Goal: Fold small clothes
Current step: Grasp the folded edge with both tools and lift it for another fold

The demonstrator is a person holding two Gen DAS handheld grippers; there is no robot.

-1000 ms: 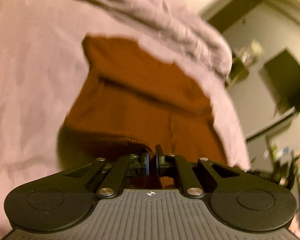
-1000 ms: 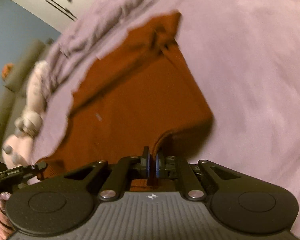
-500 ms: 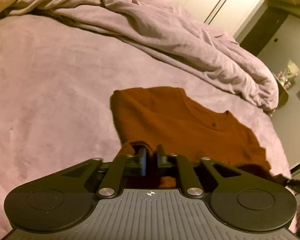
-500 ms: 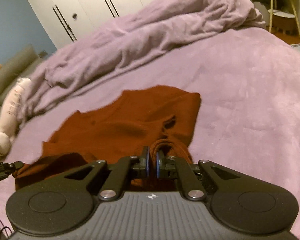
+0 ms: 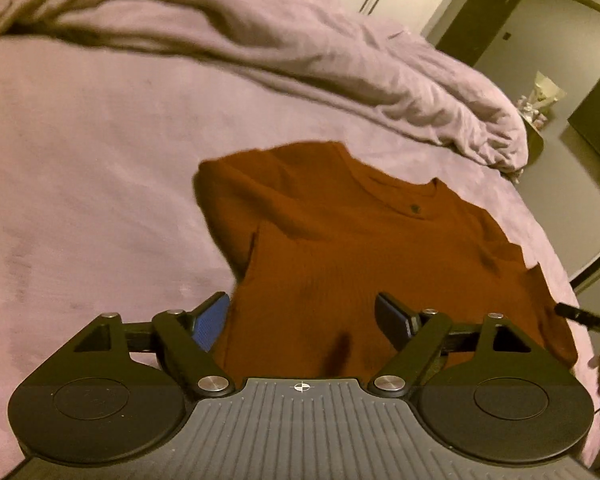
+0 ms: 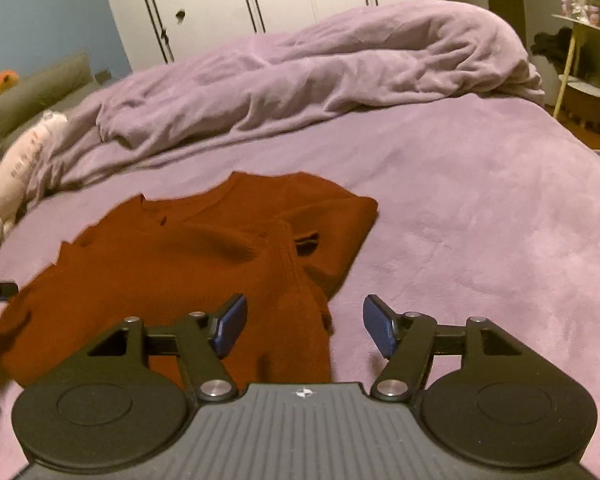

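Both claws have just been opening, and the rust-red shirt [image 5: 340,248] that hung from them 1 second back now lies spread on the purple bed [image 5: 80,160]. My left claw [image 5: 302,320] and right claw [image 6: 302,330] gape, pads off the cloth, its hem edges between the jaws. Its right sleeve [image 6: 320,232] lies bunched; folding over that wrinkle could leave a lopsided, lumpy fold.
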